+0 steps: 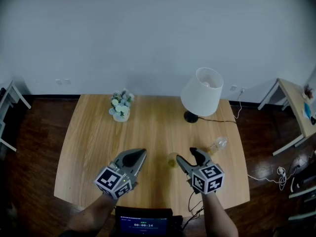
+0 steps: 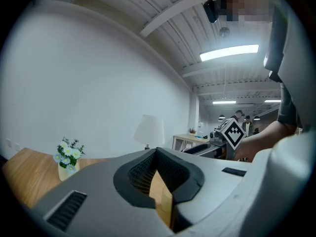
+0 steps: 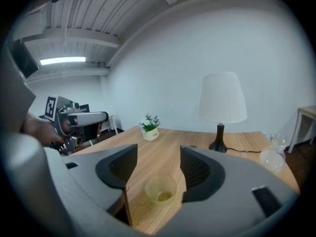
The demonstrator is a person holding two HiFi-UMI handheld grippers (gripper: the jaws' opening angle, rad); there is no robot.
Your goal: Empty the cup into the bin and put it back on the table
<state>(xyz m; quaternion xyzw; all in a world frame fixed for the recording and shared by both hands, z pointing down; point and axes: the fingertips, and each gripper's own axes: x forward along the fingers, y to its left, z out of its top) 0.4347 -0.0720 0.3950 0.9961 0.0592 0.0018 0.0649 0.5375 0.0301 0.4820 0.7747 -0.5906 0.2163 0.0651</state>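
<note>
The cup [image 3: 160, 187] stands, apparently untouched, between the parted jaws of the right gripper [image 3: 158, 157]; the left gripper [image 2: 157, 154] is closed.

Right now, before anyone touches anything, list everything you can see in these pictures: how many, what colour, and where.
table: one, light wood, middle of the room
cup: one, clear yellowish, a little liquid inside, on the table just ahead of the right jaws
lamp: one, white shade and black base, far right of the table
flower pot: one, pale, white flowers, far side of the table
clear container: one, perhaps a bottle, lying near the table's right edge
cable: one, black, running from the lamp base
screen device: one, dark, at the table's near edge
side table: one, light wood, far right
left hand-held gripper: grey, jaws together, empty
right hand-held gripper: grey, jaws apart, not touching the cup
</note>
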